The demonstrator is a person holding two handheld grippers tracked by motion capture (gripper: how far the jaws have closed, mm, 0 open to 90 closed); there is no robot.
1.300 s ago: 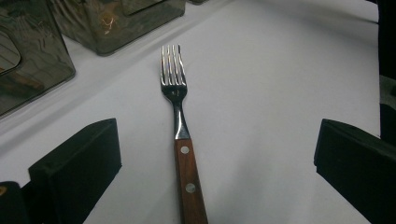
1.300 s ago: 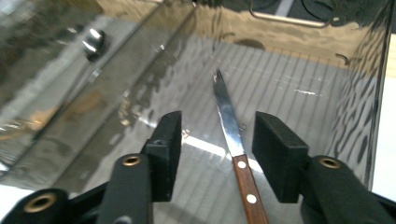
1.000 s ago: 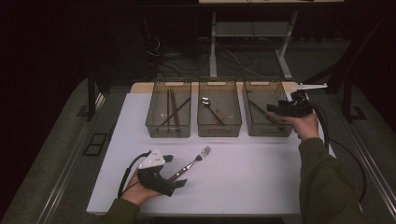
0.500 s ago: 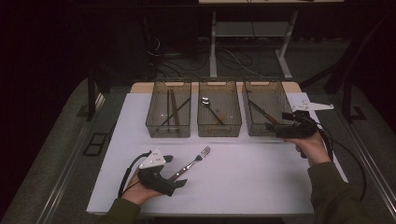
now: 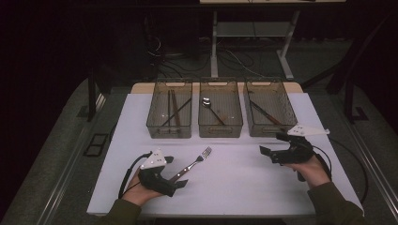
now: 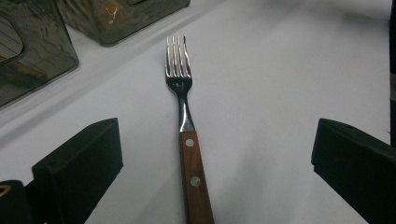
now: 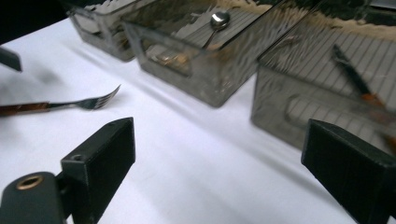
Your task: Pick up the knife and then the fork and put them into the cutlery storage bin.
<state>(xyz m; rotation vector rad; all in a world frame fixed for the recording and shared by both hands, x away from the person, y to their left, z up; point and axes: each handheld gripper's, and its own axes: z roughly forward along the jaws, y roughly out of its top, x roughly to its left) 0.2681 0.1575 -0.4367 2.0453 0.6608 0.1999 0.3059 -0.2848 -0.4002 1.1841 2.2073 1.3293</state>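
Sorting cutlery into the three clear bins is the work we have in hand, and the piece now up is the fork (image 6: 186, 135), which lies flat on the white worktop (image 5: 244, 183) in front of the bins, tines pointing away from us toward the middle bin (image 5: 220, 108). Our left gripper (image 5: 174, 178) rests low on the worktop with its jaws spread wide to either side of the fork's wooden handle; in the left gripper view the handle runs up the gap between them and neither pad touches it, so nothing is gripped yet. Our right gripper (image 5: 270, 149) hovers empty over the right part of the worktop, just in front of the right bin (image 5: 270, 111); its jaws have just been opening and stand wide, with only bare worktop between them. The right bin holds a dark-handled utensil, probably a knife (image 5: 265, 114), the middle bin a spoon (image 5: 212, 109), and the left bin (image 5: 170, 110) a pair of chopsticks (image 5: 173, 108)

We judge this as the moment before the pick: one piece has been dropped off and the fork is lined up for the grasp. The next move calls for closing the left jaws squarely on the handle, lifting without letting the fork tip, and carrying it to whichever bin takes forks; which one that is we cannot tell from the contents
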